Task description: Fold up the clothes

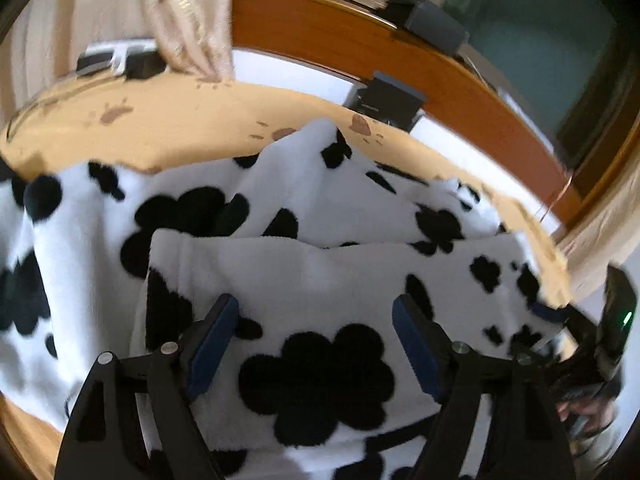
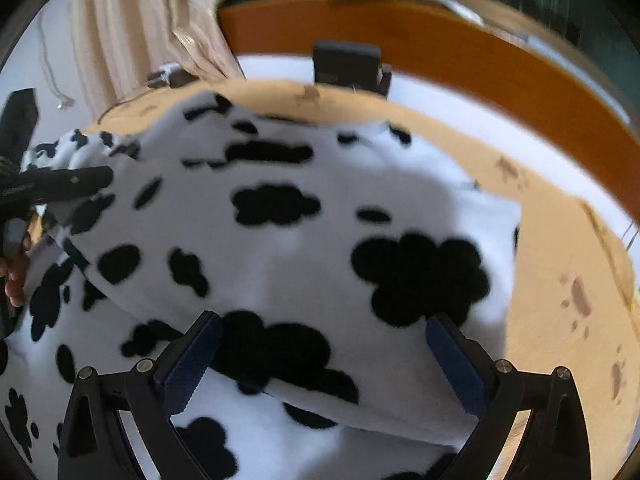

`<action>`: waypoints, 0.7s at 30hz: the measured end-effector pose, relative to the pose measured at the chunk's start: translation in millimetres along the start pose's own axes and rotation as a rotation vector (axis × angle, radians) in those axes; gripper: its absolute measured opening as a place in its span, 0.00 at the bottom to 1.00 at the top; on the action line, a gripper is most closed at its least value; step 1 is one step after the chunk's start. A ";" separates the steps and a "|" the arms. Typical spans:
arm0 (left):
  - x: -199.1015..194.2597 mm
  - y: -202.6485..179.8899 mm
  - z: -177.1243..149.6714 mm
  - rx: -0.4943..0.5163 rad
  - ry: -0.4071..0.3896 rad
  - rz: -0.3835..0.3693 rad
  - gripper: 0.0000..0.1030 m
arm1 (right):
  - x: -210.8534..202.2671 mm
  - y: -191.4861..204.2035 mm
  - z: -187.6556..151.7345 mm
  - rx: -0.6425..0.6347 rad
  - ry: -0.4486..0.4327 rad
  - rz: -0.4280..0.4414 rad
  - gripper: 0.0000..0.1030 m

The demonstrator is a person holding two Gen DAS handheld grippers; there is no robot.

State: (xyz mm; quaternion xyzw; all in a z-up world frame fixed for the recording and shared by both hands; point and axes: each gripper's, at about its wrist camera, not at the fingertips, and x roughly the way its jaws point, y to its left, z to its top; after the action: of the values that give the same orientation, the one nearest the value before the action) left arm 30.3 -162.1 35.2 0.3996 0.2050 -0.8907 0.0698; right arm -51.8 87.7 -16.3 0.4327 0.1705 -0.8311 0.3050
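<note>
A white fleece garment with black cow patches (image 1: 320, 280) lies on a tan sheet with paw prints (image 1: 180, 120). One part is folded over the rest, and the fold's edge runs across the left wrist view. My left gripper (image 1: 316, 324) hovers over that folded layer, jaws wide open, blue pads (image 1: 216, 344) clear of the cloth. In the right wrist view the garment (image 2: 280, 248) fills the middle. My right gripper (image 2: 324, 348) is open above the folded layer's near edge, touching nothing I can see. The left gripper's black finger (image 2: 72, 184) shows at the left edge there, beside a hand (image 2: 16, 276).
An orange-brown wooden rail (image 1: 360, 40) curves behind the bed, with dark window glass (image 1: 540, 40) beyond it. A beige curtain (image 1: 180, 20) hangs at the back left. Dark boxes (image 1: 384, 100) stand on the white ledge. Bare sheet (image 2: 560, 260) lies to the garment's right.
</note>
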 end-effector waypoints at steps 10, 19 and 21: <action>19.1 -29.9 -9.2 0.211 0.030 0.153 0.99 | 5.4 -1.8 -6.7 -0.012 0.001 -0.009 1.00; -45.3 11.7 -5.6 -0.082 -0.078 -0.034 0.99 | 6.6 -1.6 -6.4 -0.011 -0.003 -0.012 1.00; -80.2 37.9 -5.0 -0.184 -0.156 -0.091 0.99 | 6.4 -1.4 -6.6 -0.011 -0.004 -0.012 1.00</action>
State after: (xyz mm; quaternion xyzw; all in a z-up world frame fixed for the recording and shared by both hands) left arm 98.4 -197.5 79.9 0.3112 0.2977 -0.8989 0.0813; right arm -51.4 90.1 -25.3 0.4284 0.1770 -0.8328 0.3026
